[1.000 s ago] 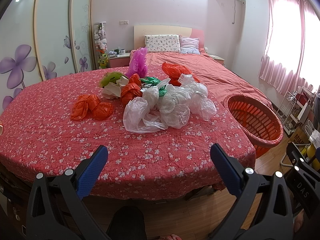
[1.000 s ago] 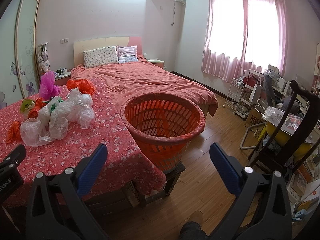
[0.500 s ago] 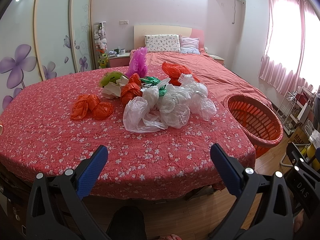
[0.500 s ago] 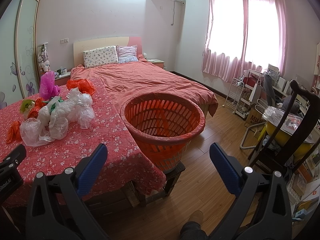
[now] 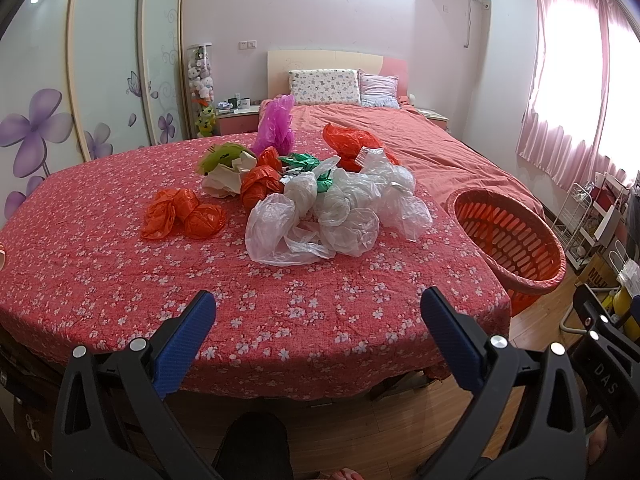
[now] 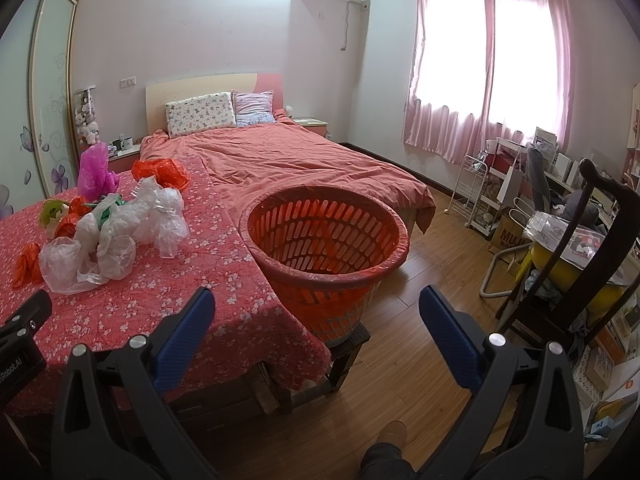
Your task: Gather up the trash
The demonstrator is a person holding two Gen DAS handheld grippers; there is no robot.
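Nearest the left wrist camera, the left tool (image 5: 316, 312) is seen with its blue-padded jaws spread wide and nothing held between them. It is poised above the near edge of a tabletop (image 5: 100, 280) covered with a red cloth printed with small white flowers. A dark-clothed knee and bare toes of the person are partly cut off at the bottom of the frame.

In the right wrist view, the right tool (image 6: 316, 310) is likewise spread wide and empty, and is aimed toward an orange slotted basket (image 6: 326, 276). The basket is set on a low dark stool just beside the tabletop's right edge. No trash can be made out inside it, though its bottom is partly hidden by the near rim.

Farther across the tabletop, the trash is gathered in a loose pile near the middle. Crumpled clear plastic bags (image 5: 332, 212) lie closest, with orange bags (image 5: 182, 218) apart to their left. Behind them more orange bags, a green bag (image 5: 304, 162), a yellow-green and cream wad (image 5: 226, 164), a red bag (image 5: 350, 142) and an upright magenta bag (image 5: 276, 124) are seen; how many bags are tangled together cannot be told.

Beyond, a bed (image 6: 288, 156) with a red cover and two pillows is seen. At the right, a cluttered rack and a chair are cut off by the frame.
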